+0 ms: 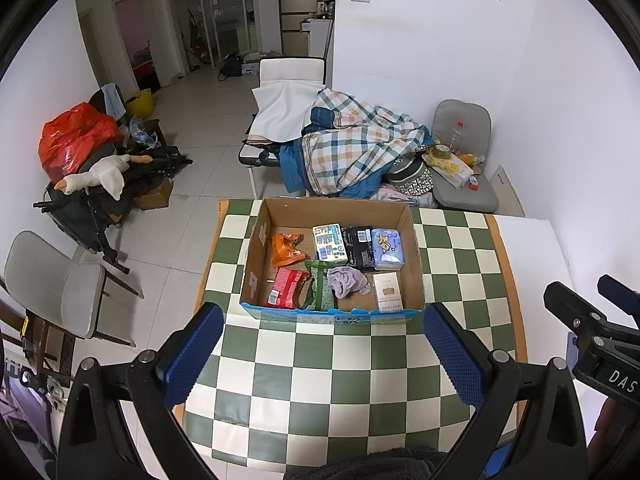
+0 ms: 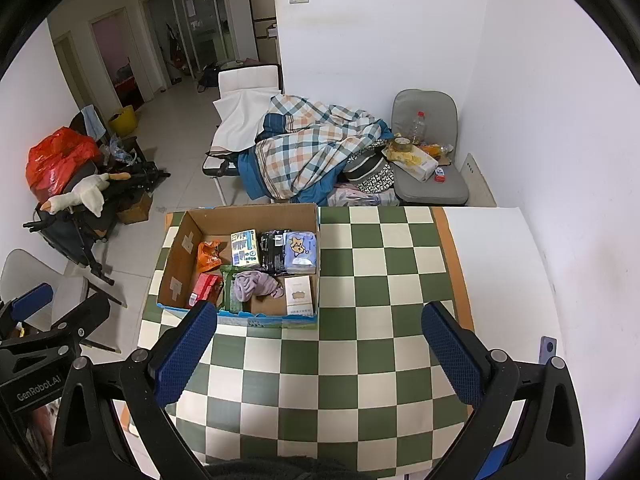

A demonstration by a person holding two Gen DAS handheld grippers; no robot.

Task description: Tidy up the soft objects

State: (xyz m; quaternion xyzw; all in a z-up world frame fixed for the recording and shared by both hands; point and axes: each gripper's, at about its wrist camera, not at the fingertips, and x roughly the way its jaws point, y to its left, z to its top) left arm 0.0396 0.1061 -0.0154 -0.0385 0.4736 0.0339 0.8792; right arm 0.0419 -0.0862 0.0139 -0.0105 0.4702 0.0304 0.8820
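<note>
Both grippers, left (image 1: 323, 354) and right (image 2: 319, 352), hung wide open and empty near the box (image 1: 416, 264), whose packets already stood sorted around the cloth (image 1: 347, 281).

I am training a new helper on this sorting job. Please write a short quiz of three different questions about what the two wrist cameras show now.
1. True or false: the left gripper is holding the lilac cloth.
2. Multiple choice: the cardboard box stands on A) the floor, B) the checkered tablecloth, C) the grey chair.
3. Fill in: the white pack lies in the box corner nearest the ____ gripper.

Key
1. False; both grippers are open and empty, short of the box.
2. B
3. right
</note>
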